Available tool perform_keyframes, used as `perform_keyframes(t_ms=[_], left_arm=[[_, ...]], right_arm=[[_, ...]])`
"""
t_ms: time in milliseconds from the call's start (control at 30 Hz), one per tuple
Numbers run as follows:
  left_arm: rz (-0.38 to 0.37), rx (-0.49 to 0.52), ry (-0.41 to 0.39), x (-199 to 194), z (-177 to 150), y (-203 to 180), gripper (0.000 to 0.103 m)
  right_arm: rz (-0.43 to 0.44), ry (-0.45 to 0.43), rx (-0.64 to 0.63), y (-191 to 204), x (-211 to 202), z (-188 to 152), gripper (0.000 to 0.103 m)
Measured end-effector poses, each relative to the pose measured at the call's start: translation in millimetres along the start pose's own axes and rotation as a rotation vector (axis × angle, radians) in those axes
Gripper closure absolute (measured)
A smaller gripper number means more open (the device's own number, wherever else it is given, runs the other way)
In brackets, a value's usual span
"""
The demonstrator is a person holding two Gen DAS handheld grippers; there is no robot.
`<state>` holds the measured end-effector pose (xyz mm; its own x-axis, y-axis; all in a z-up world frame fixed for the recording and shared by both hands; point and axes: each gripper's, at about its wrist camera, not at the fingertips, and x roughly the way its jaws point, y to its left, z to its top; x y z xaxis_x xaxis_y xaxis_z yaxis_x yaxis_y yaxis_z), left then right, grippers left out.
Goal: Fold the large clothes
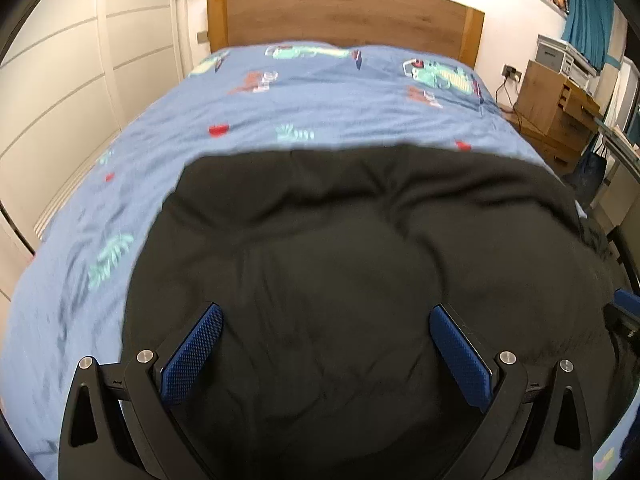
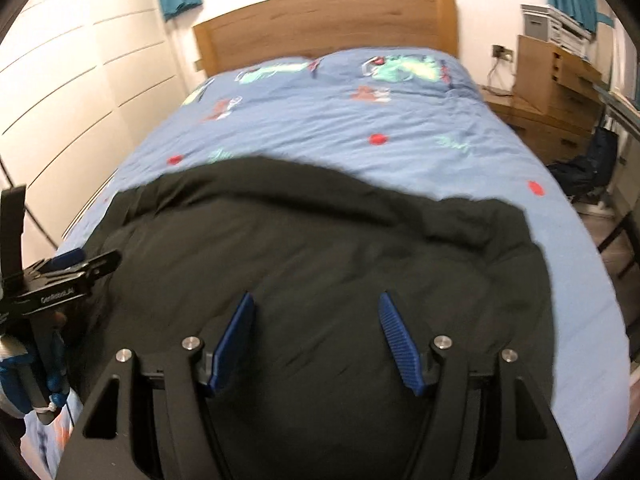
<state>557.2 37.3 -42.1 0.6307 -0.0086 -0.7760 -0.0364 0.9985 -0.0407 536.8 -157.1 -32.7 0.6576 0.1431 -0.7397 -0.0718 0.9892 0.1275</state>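
Nearest to us, our left gripper (image 1: 326, 354) has its blue ribbed fingers (image 1: 192, 354) spread wide, nothing between them. Our right gripper (image 2: 318, 340) likewise stands with its fingers (image 2: 400, 344) apart and empty. Both hover over the large black padded garment (image 1: 340, 264), pointing steeply down at it from the foot of the bed. In the right wrist view the left gripper shows at the left edge, just beside the garment's left border.

The garment lies spread and rumpled on the light blue patterned duvet (image 1: 320, 100), covering the near half of the bed. Its far edge runs across the middle of the duvet, and its right side droops toward the bed's right edge.

What could go wrong, as we judge it: the cloth is thick and puffy, so fingers closing on a bulge rather than an edge may pinch only the top layer, or catch the duvet beneath it and drag the bedding along. With the right side near the bed's edge, a lopsided pull could slide the garment off. The blur in both views suggests our hands are moving, so a hurried grasp could miss the hem.

Beyond stand the oak headboard (image 1: 344, 16) and the wooden drawer unit (image 1: 560, 104).
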Motion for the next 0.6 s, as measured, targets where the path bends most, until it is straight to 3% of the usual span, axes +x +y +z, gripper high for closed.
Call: perform_keyframes(t_ms=[200,600], left_arm=[[0.01,0.006,0.011,6.2,-18.0,1.8,0.001],[0.017,0.003,0.015,-11.0,-21.9,6.4,0.001]], right_arm=[[-0.018,0.025,-0.007,3.6,19.1,-15.5,0.038],[-0.058,0.031,-0.016,-7.7,-14.3,-13.0,0.035]])
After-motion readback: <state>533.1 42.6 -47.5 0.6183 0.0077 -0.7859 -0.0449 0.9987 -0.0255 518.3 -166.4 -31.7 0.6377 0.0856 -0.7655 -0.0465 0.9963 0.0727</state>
